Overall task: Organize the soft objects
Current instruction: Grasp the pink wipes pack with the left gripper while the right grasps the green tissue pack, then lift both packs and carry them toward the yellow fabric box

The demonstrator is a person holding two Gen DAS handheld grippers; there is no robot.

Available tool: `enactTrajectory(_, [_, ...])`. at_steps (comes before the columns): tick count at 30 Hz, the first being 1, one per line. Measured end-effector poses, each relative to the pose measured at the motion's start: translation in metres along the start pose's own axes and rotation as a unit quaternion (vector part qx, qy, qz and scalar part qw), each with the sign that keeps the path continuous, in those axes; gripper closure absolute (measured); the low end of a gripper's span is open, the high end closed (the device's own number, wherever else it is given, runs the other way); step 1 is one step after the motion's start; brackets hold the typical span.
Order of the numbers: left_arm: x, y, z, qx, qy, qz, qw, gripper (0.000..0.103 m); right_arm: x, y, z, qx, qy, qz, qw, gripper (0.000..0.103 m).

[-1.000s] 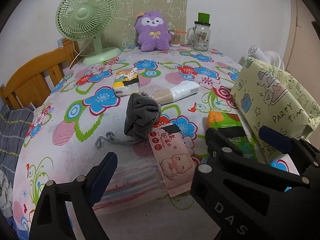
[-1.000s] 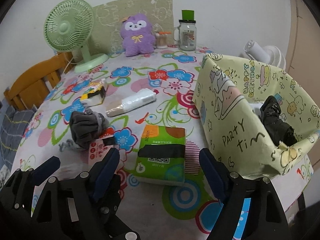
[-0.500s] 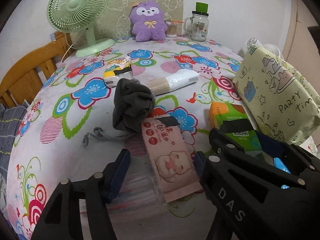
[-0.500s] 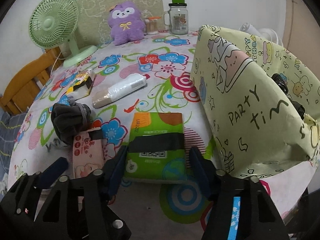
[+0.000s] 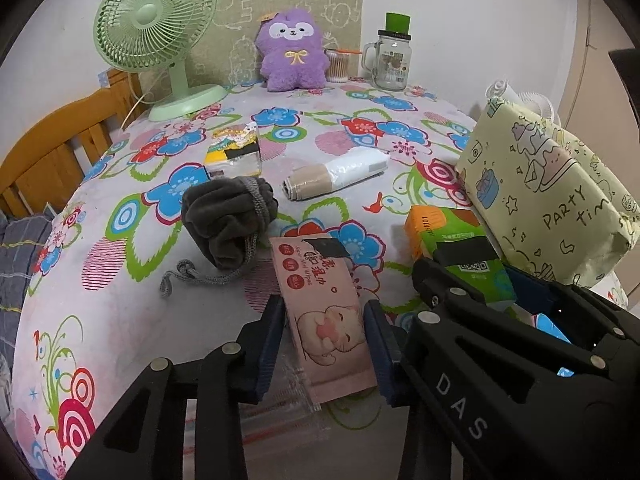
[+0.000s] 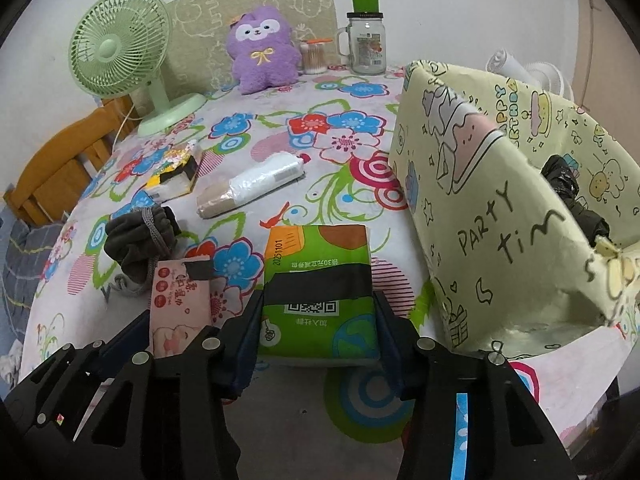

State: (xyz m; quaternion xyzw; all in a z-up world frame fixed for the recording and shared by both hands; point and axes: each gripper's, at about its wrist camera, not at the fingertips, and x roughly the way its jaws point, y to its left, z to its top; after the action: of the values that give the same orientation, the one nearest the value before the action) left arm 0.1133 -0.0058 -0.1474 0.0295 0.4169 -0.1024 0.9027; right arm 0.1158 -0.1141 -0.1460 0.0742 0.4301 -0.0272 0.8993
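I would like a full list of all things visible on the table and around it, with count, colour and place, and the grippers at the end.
pink wet-wipes pack: 1, pink, near edge, between the left gripper's fingers
green tissue pack: 1, green and orange, between the right gripper's fingers
grey drawstring pouch: 1, dark grey, behind the pink pack
yellow tissue pack: 1, yellow and white, mid table
white wrapped roll: 1, white and beige, mid table
yellow paper party bag: 1, pale yellow, right side, dark item inside
purple plush toy: 1, far edge
green desk fan: 1, far left
glass mug jar: 1, clear, green lid, far edge
floral tablecloth: 1, multicoloured
wooden chair: 1, orange-brown, left
left gripper: 1, black
right gripper: 1, black
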Motion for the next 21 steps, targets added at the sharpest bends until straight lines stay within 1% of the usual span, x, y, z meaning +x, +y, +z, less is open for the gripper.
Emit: enactTrajectory(21, [-0.047,-0.003,0.018,-0.001,-0.05,0.001,0.9988,0.062,-0.048,0.004,0.016,-0.002,-0.05,0.01,0.999,0.049])
